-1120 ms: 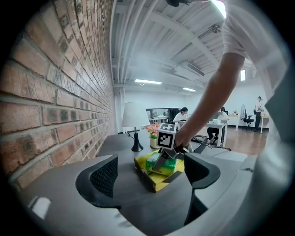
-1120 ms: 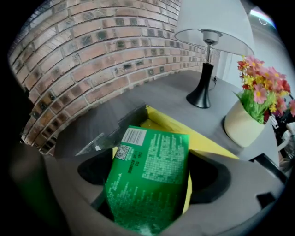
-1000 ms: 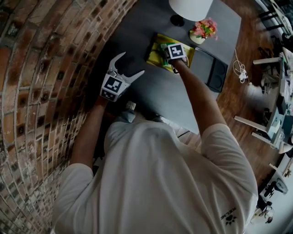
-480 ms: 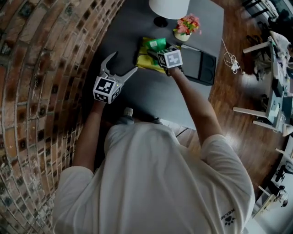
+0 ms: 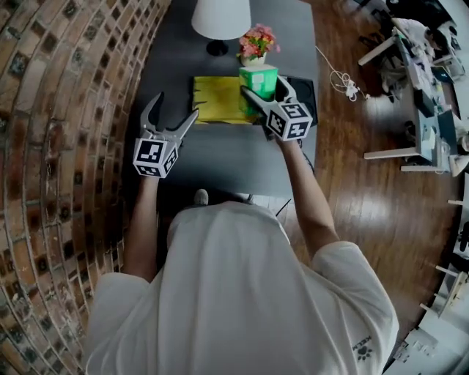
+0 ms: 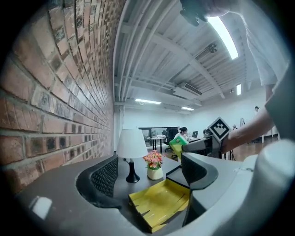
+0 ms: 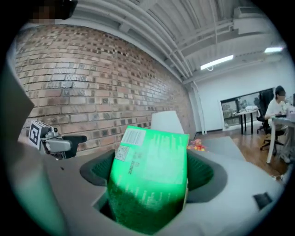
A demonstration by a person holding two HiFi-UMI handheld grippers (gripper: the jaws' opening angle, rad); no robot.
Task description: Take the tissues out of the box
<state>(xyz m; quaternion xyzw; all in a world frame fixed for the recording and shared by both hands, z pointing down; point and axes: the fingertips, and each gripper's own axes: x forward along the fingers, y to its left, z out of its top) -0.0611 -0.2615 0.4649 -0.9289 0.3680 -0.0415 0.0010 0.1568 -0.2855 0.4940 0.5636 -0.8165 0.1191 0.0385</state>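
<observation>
A green tissue box (image 5: 258, 73) hangs above the grey table (image 5: 220, 157), tilted, with my right gripper (image 5: 262, 85) shut on its sides. In the right gripper view the green tissue box (image 7: 152, 161) fills the space between the jaws of the right gripper (image 7: 150, 186), barcode side up. No tissue shows from it. My left gripper (image 5: 176, 107) is held open and empty to the left of a flat yellow tray (image 5: 216, 99). The left gripper view looks between the open jaws of the left gripper (image 6: 152, 175) at the yellow tray (image 6: 159, 203) and the raised box (image 6: 178, 142).
A white lamp (image 5: 220, 18) and a pot of flowers (image 5: 256, 44) stand at the table's far end. A black tablet (image 5: 304, 88) lies right of the tray. A brick wall (image 5: 66, 110) runs along the left; wooden floor and desks lie to the right.
The right gripper has lifted the green box up off the yellow tray and holds it in the air. The left gripper stays open to the tray's left.
</observation>
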